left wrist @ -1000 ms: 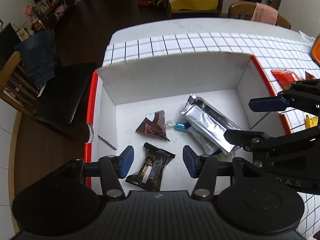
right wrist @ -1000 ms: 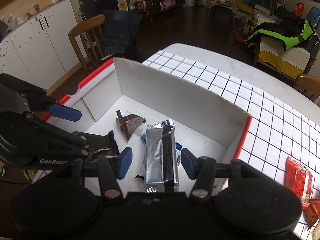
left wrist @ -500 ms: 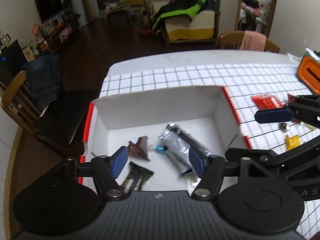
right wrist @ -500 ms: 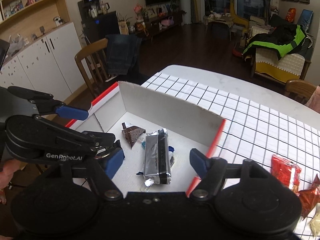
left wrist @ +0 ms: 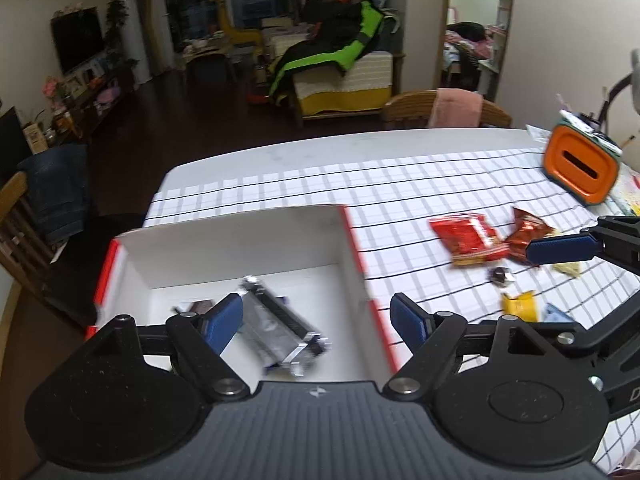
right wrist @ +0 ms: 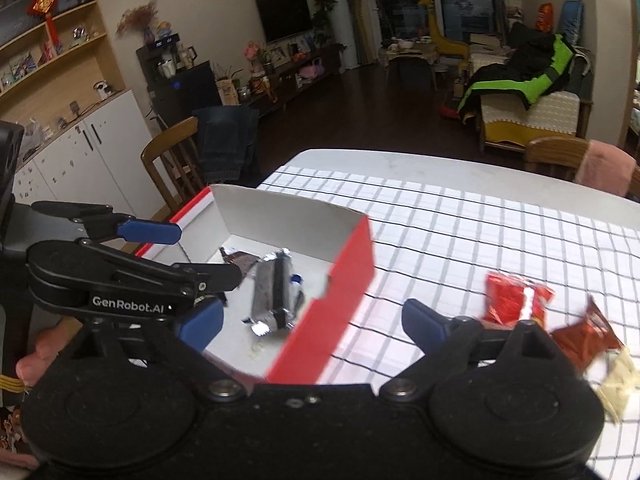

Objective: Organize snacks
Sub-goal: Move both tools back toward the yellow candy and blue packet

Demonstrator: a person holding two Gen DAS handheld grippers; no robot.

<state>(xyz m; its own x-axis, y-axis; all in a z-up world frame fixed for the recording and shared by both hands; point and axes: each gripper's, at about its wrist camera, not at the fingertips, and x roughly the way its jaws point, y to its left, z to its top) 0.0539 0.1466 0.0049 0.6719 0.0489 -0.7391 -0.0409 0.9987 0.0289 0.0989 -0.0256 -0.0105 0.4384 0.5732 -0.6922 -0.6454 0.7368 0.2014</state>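
Snacks lay in two groups on the desk [left wrist: 400,176], which was covered by a white cloth with a black grid. Inside the white cardboard box [left wrist: 240,240] with red outer sides, a silver foil pack [left wrist: 280,328] rested diagonally on the floor of the box, and a dark brown wrapper [right wrist: 240,260] lay just beyond it toward the far wall; both were blurred. Well apart from the box, on the open cloth, sat a red packet [left wrist: 466,238], a darker red packet [left wrist: 528,232] touching its far side, a small dark round sweet [left wrist: 500,275], a yellow wrapper [left wrist: 520,304] and a pale cream piece [left wrist: 568,268].

The left gripper [left wrist: 316,316] hung above the near part of the box; its jaws had just been opening and stood wide, with nothing pressed between the blue pads, though the foil pack showed below the gap. The right gripper [right wrist: 312,320] hovered over the box's red side wall; its jaws had likewise just been opening and stood very wide, holding nothing. A person's fingers [right wrist: 36,356] showed at the lower left edge of the right wrist view. An orange and green container [left wrist: 580,168] stood near the far right corner of the desk.
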